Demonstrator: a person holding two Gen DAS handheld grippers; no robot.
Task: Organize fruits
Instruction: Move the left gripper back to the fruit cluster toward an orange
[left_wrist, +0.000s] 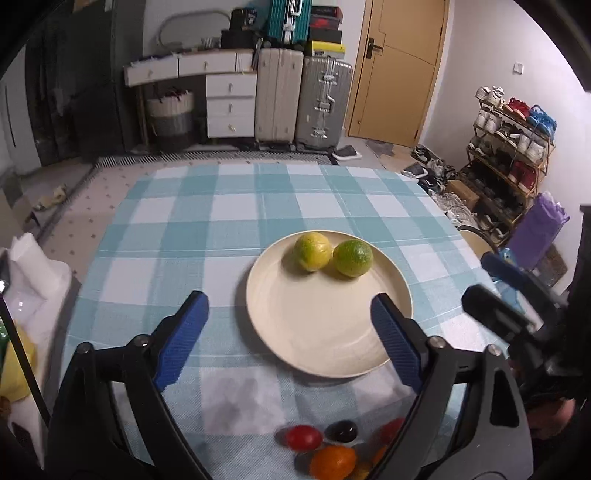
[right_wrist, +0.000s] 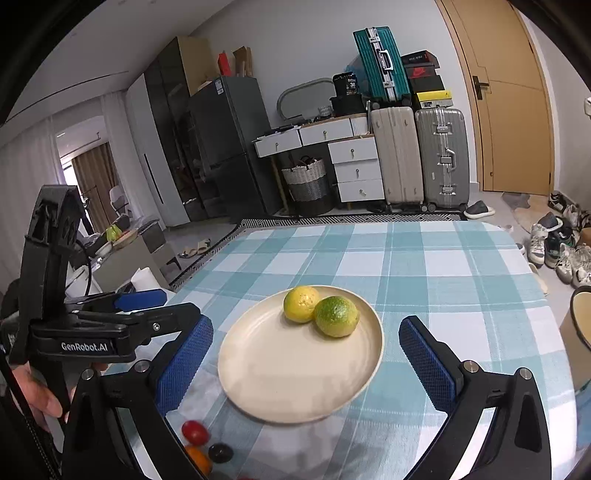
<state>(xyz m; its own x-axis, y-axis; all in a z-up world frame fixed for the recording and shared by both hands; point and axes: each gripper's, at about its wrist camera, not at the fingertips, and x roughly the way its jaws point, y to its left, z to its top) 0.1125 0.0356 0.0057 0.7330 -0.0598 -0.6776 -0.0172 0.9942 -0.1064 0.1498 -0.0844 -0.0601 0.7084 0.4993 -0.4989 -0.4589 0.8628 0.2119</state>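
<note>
Cream round plate (left_wrist: 314, 332) mid-surface holds two yellow-green citrus fruits (left_wrist: 352, 257) touching; small tomatoes (left_wrist: 303, 438) lie loose at my near edge. Both left tongs (left_wrist: 290, 336) and right tongs (right_wrist: 304, 362) gape empty; a careless sweep could, I judge, roll them off.

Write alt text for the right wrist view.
A cream plate on a blue-checked tablecloth holds two yellow-green citrus fruits, touching at its far side. The open, empty right gripper frames it, small tomatoes lie below, and the left gripper is at left.
</note>
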